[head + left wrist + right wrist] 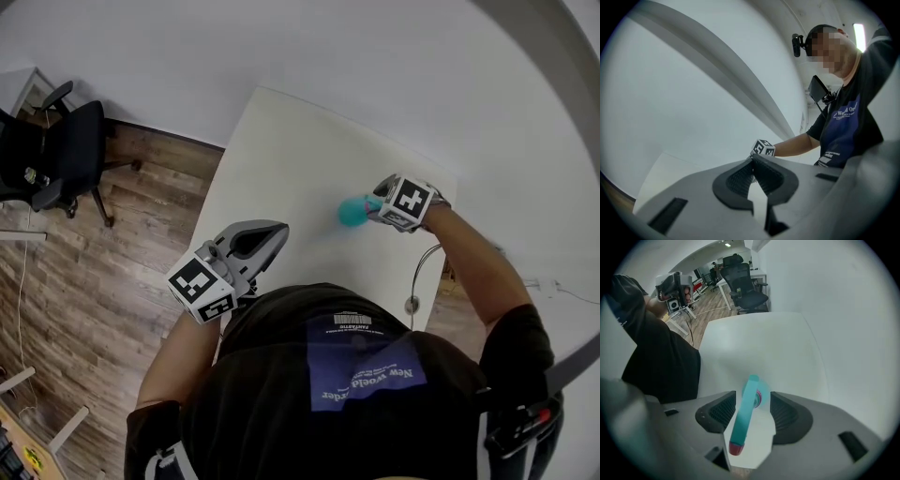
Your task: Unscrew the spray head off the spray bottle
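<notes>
A teal spray bottle (352,211) stands on the white table (300,159) toward its right side. My right gripper (373,206) hangs directly above it, pointing down. In the right gripper view its jaws stand open around the teal spray head (743,420), whose red nozzle tip (736,448) points toward the camera; the pads (723,411) flank the head without pressing on it. My left gripper (267,232) is held level at the table's near left edge, away from the bottle. Its jaws (752,171) are shut with nothing between them.
A black office chair (66,155) stands on the wooden floor (122,253) left of the table. A thin cable (422,272) hangs at the table's near right edge. A white wall lies beyond the table's far side. More chairs (747,287) stand farther back.
</notes>
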Available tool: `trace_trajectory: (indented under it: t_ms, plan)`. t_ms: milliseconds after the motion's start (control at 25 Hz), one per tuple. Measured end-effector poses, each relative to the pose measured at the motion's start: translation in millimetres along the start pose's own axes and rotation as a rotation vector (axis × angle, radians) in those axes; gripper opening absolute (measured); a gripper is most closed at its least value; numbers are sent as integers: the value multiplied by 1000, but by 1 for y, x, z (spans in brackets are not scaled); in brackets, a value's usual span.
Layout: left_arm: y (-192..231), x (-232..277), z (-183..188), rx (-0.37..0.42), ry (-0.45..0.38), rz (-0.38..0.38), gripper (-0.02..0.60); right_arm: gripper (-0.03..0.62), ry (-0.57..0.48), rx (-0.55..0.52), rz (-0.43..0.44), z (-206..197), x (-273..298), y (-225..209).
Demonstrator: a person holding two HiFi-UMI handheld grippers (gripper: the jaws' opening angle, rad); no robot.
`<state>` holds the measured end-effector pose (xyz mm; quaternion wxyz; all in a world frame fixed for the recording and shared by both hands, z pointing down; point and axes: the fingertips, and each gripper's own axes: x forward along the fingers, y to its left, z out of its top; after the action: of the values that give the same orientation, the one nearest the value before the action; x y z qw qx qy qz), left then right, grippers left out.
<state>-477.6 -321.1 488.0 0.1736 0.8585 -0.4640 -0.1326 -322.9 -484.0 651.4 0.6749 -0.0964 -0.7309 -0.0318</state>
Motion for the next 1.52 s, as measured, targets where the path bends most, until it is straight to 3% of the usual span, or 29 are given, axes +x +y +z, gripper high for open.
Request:
trace_trajectory:
  t_ms: [360, 400, 480, 920, 1520]
  plan:
    - [10, -1, -10, -13, 9, 5, 5, 215, 65, 0, -3, -7, 29, -9]
    - [10, 0, -10, -15, 9, 5, 5, 174, 65, -7, -6, -7, 29, -8]
    - [11, 1, -11, -19, 10, 4, 5, 160, 63, -22, -13, -6, 29, -8]
    - [8, 9, -15, -32, 17, -18, 5, 158, 82, -11, 5, -10, 29, -5]
    - [5, 11, -17, -31, 22, -32, 5, 141, 16, -65, -40, 7, 18, -3]
